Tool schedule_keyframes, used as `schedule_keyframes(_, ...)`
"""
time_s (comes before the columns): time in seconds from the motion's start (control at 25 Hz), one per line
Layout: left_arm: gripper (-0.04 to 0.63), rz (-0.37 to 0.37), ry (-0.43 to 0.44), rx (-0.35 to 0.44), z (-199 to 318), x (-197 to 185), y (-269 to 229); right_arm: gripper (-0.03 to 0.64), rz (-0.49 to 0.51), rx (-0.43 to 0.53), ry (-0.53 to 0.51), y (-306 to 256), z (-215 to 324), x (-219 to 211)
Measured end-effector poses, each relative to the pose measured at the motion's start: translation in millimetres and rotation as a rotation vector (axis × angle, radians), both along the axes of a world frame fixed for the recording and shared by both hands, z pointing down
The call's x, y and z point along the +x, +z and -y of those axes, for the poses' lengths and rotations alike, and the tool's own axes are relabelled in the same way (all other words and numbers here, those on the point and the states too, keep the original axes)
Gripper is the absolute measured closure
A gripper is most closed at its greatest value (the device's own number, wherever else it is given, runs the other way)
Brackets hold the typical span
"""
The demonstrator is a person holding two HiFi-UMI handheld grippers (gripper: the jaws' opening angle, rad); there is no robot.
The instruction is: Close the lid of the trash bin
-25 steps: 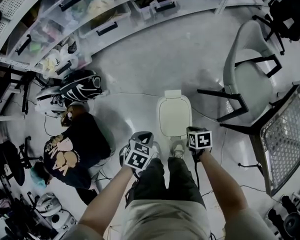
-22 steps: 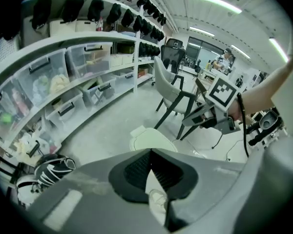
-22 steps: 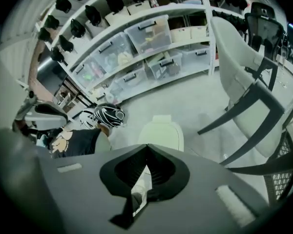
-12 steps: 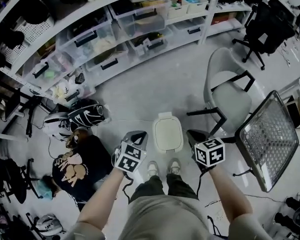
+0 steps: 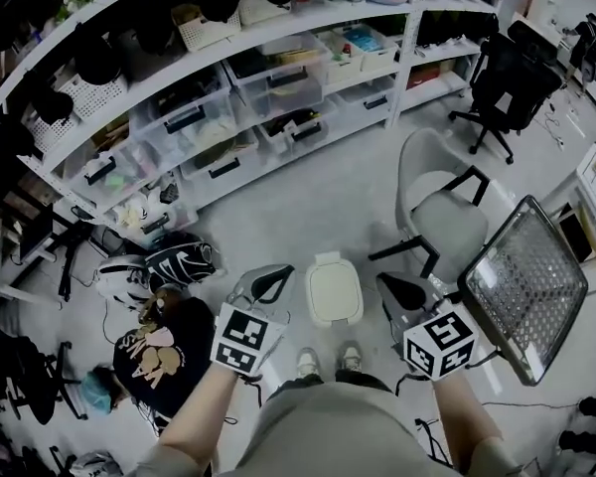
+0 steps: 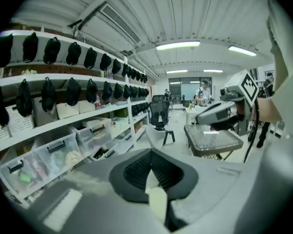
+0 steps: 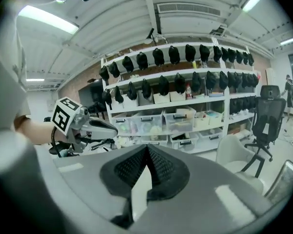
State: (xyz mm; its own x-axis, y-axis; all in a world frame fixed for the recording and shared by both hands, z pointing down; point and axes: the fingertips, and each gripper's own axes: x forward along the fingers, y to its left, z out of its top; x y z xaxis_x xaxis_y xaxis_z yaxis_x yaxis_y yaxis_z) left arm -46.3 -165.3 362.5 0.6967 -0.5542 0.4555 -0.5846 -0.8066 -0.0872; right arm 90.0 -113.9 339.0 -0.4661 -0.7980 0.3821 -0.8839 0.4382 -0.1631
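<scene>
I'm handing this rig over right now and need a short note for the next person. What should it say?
Left gripper: shut, empty, held to the left of the bin.
Right gripper: shut, empty, held to its right.
The trash bin stands on the floor, just ahead of the person's shoes. Its lid lies flat and looks closed.
Done: closing the lid, by the look of it.
Left: probably only checking that it is seated.
</scene>
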Motion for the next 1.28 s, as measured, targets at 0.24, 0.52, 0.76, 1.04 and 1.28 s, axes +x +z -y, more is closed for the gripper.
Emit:
schedule_keyframes(0.24,0.594,-0.081,-0.03,0.175,-17.5,-0.7,-86.7,0.614,-0.033,0.206,0.062,-90.4,-13.4,12.2)
schedule_keyframes(0.52,0.594,-0.207,-0.096,0.268,-26.3,-3.5,-164.4,0.614,-0.009,0.375,0.083,-164.1,-28.4,14.9)
schedule_keyframes(0.76,0.594,-0.209,-0.096,0.271,-28.8,-5.7,-179.0,0.614,-0.006,0.424,0.061,-188.6,-25.8,7.2)
schedule_keyframes(1.04,0.594,-0.215,-0.103,0.253,-25.9,-7.6,-176.2,0.614,-0.049,0.443,0.034,-201.5,-22.7,7.4)
schedule_keyframes(1.28,0.594,-0.209,-0.114,0.243,-18.9,-11.2,-170.7,0.614,-0.077,0.455,0.048,-207.5,-15.7,13.2)
